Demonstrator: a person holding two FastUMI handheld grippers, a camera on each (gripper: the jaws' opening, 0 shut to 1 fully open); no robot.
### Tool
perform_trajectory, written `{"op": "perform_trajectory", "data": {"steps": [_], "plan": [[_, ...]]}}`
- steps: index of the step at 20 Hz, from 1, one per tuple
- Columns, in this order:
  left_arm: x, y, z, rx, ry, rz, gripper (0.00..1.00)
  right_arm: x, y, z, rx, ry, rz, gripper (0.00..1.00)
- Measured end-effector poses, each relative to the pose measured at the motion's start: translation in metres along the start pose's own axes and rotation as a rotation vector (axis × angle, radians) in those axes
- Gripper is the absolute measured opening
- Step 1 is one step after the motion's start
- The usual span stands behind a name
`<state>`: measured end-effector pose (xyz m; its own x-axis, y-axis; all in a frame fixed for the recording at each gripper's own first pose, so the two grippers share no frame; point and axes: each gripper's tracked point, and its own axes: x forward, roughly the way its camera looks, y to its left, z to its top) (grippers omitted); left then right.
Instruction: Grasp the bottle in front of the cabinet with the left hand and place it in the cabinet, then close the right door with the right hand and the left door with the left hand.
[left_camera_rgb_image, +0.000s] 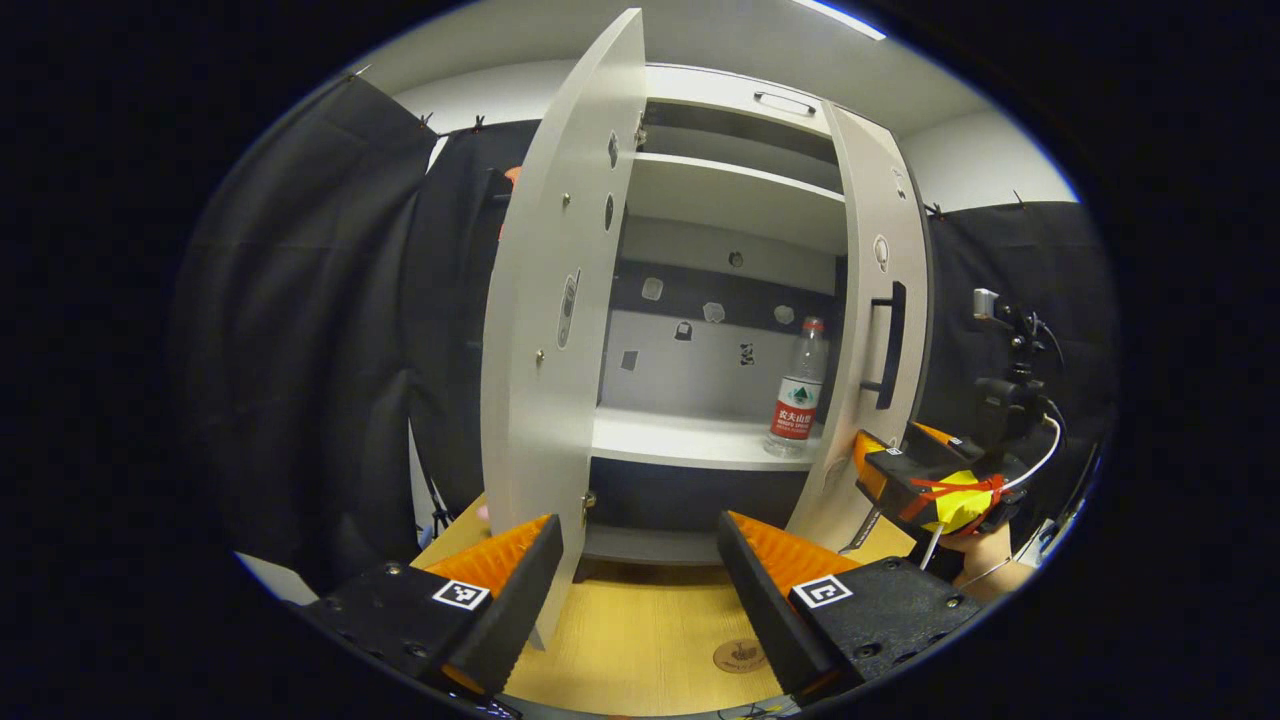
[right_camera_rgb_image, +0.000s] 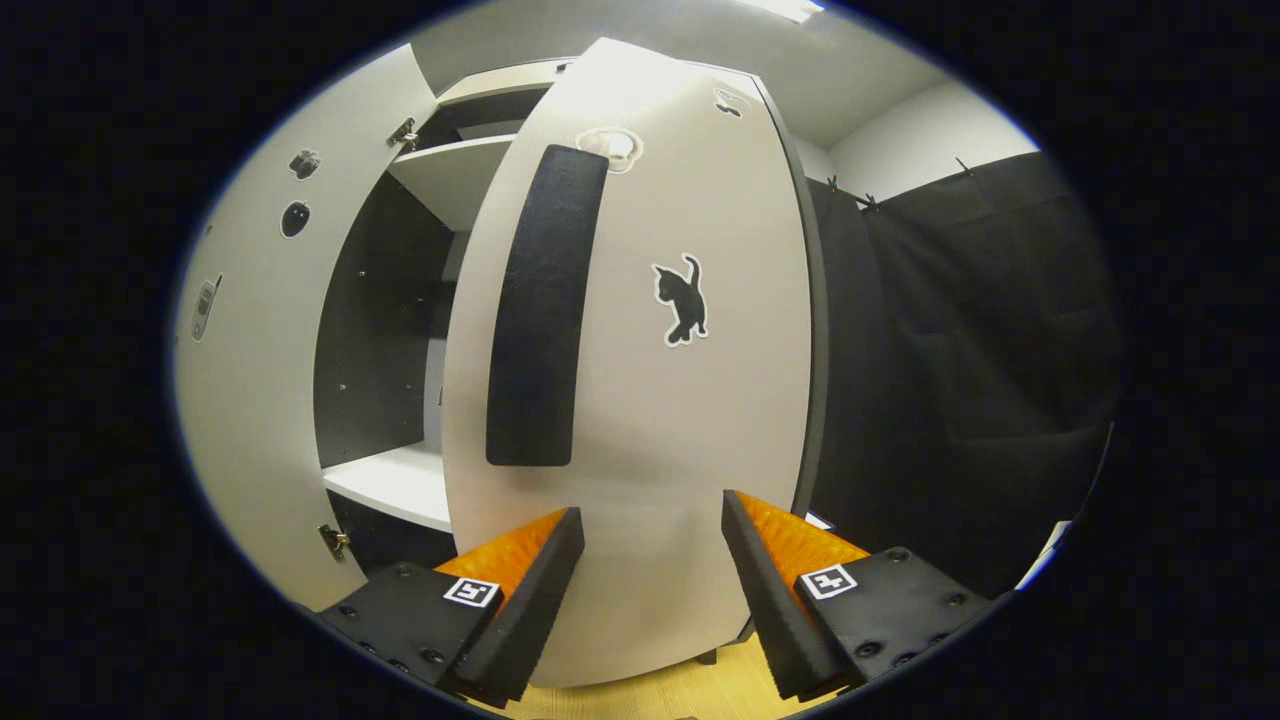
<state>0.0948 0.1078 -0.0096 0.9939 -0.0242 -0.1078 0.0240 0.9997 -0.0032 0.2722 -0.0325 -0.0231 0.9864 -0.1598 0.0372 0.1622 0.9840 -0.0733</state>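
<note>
Bottle (left_camera_rgb_image: 798, 392), red label too blurred to read, stands in cabinet (left_camera_rgb_image: 700, 440); both grippers' fingers spread, empty.

Both views toward one cabinet (left_camera_rgb_image: 730, 190), right gripper view nearer.

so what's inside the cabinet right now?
One bottle stands upright on the cabinet's middle shelf, at its right end. The shelf above looks bare. The half-closed right door hides the space behind it; the bottom compartment is dark.
</note>
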Motion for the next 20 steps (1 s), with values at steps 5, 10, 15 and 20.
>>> {"op": "perform_trajectory", "data": {"steps": [5, 10, 15, 20], "plan": [[0.010, 0.008, 0.000, -0.013, -0.006, -0.010, 0.94, 0.014, 0.013, -0.001, -0.037, -0.010, -0.002, 0.94], [-0.006, 0.035, -0.002, 0.013, -0.028, 0.036, 0.95, 0.030, 0.019, -0.003, -0.055, -0.002, -0.011, 0.94], [-0.018, 0.072, -0.002, 0.033, -0.033, 0.096, 0.95, 0.041, 0.024, -0.002, -0.069, 0.000, -0.025, 0.94], [-0.025, 0.111, -0.011, 0.016, -0.024, 0.173, 0.95, 0.043, 0.041, -0.010, -0.069, 0.021, 0.014, 0.93]]}}
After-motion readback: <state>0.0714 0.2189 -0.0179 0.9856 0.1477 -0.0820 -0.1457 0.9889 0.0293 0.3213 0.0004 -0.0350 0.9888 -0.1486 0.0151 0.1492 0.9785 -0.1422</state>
